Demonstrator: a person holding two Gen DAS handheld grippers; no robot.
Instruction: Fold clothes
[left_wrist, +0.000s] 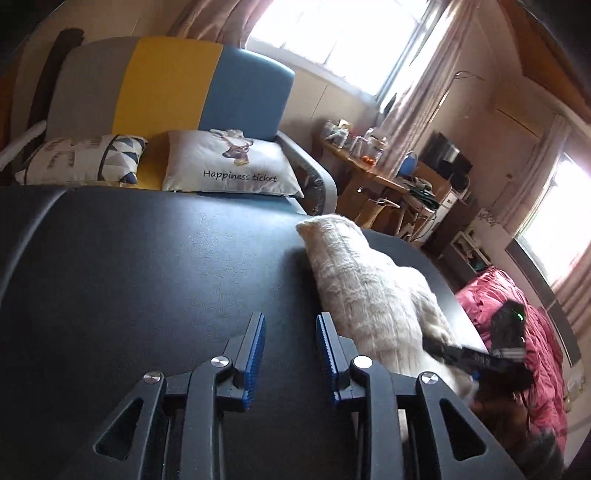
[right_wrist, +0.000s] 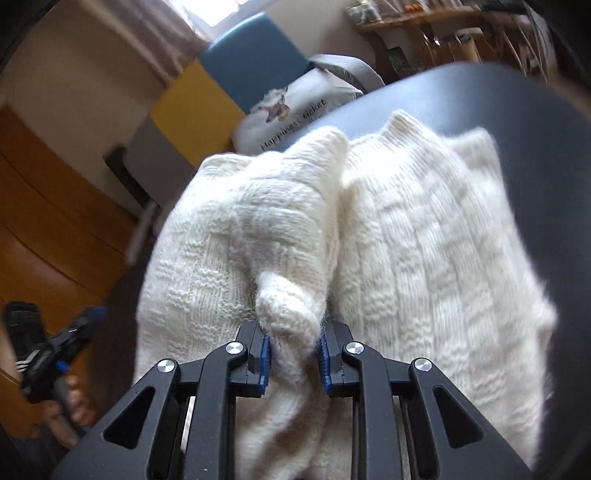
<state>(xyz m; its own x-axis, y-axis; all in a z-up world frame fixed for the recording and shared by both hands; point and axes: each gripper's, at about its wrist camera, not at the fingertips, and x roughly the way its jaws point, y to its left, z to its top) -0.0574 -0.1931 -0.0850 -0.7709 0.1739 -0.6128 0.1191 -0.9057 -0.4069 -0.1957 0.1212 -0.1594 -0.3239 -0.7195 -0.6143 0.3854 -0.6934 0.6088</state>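
Left gripper (left_wrist: 290, 354) hangs empty above the bare black table (left_wrist: 147, 258), jaws parted, with the white knitted sweater (left_wrist: 365, 288) lying just to its right. Farther right, the right gripper (right_wrist: 293, 354) pinches a bunched fold of that sweater, which lies partly folded on the table near a sofa (left_wrist: 166, 85).

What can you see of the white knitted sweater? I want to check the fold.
The white knitted sweater is thick, fuzzy wool-like knit with ribbed and blocked patterning. It lies on the dark table, one part doubled over the rest. The right gripper pinches a bunched fold at its near edge; the left gripper is open beside it.
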